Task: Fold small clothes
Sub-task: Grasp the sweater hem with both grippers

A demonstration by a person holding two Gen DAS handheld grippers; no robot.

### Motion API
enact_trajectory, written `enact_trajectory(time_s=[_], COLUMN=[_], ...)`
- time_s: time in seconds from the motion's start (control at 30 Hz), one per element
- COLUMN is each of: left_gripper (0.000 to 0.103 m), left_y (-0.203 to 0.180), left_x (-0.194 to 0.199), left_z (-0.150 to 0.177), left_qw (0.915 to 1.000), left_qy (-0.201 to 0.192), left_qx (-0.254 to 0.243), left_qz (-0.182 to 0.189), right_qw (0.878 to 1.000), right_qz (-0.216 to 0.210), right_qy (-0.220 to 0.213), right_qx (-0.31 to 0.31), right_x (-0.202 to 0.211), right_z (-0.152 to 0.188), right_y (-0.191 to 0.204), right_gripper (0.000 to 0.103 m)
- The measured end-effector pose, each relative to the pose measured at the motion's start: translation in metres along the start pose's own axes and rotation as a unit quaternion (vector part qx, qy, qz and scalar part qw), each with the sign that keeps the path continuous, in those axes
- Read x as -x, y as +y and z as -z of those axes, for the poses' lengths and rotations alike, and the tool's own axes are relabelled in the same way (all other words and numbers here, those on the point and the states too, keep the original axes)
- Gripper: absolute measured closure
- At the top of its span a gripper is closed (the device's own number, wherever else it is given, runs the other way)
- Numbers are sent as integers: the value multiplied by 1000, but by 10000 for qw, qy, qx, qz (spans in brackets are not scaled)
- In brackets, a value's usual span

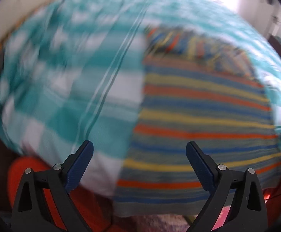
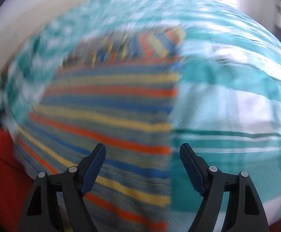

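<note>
Both pairs of tongs, left tongs (image 1: 139, 161) and right tongs (image 2: 142, 161), gape apart, gripping nothing. The striped garment (image 1: 202, 119) lies flat on a teal-and-white checked cloth (image 1: 67, 81), just ahead of them; everything looks blurred.

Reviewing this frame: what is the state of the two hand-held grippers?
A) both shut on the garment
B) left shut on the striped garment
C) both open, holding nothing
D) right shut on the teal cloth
C: the left hand-held gripper and right hand-held gripper both show fingers spread apart with nothing between them, above the striped garment.
</note>
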State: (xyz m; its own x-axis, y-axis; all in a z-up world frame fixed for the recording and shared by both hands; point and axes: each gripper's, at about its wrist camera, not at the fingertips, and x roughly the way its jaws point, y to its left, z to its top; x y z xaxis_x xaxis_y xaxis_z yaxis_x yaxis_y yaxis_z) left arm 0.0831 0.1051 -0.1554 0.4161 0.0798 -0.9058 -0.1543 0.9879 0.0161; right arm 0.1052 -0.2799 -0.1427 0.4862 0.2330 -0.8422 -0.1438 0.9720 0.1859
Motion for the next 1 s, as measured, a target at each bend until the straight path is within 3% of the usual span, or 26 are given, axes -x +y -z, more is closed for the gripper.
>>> enact_trajectory(time_s=[0.07, 0.13, 0.23, 0.37, 0.6, 0.7, 0.73, 0.77, 0.8, 0.83, 0.87, 0.9, 1.0], left_gripper=[10, 10, 10, 10, 44, 53, 64, 75, 93, 95, 96, 96, 97], left_y=[20, 29, 22, 2, -3, -1, -3, -6, -8, -10, -11, -11, -6], left_x=[-18, -23, -25, -28, -23, -30, -31, -32, -31, -28, -24, -20, -8], left_z=[10, 16, 20, 29, 40, 43, 44, 46, 47, 46, 45, 44, 36], left_qw=[9994, 9979, 9964, 9949, 9874, 9825, 9802, 9773, 9756, 9745, 9737, 9732, 9733], left_qy=[298, 444, 472, 667, 1056, 1331, 1449, 1575, 1650, 1676, 1663, 1657, 1640], left_qx=[164, 317, 143, -328, -733, -788, -853, -932, -995, -1065, -1133, -1164, -1049], left_qz=[101, 356, 691, 684, 923, 1036, 1049, 1069, 1056, 1050, 1065, 1089, 1219], right_qw=[9988, 9963, 9884, 9773, 9682, 9609, 9591, 9576, 9553, 9507, 9469, 9466, 9502], right_qz=[-105, -303, -797, -1298, -1528, -1703, -1714, -1714, -1754, -1883, -2003, -2019, -1992], right_qy=[-174, -39, 580, 1346, 1960, 2141, 2197, 2256, 2332, 2431, 2493, 2499, 2374], right_qx=[-451, -804, -1154, -993, -280, -438, -497, -522, -480, -392, -326, -276, -347], right_x=[21, 33, 33, 20, -3, -13, -17, -19, -21, -22, -21, -20, -9], right_z=[-5, -6, 1, 23, 37, 39, 40, 40, 39, 39, 39, 39, 36], right_y=[-23, -47, -67, -55, -17, -17, -18, -17, -16, -12, -8, -6, -7], right_gripper=[24, 24, 24, 24, 27, 29, 29, 35, 51, 62, 85, 93, 94])
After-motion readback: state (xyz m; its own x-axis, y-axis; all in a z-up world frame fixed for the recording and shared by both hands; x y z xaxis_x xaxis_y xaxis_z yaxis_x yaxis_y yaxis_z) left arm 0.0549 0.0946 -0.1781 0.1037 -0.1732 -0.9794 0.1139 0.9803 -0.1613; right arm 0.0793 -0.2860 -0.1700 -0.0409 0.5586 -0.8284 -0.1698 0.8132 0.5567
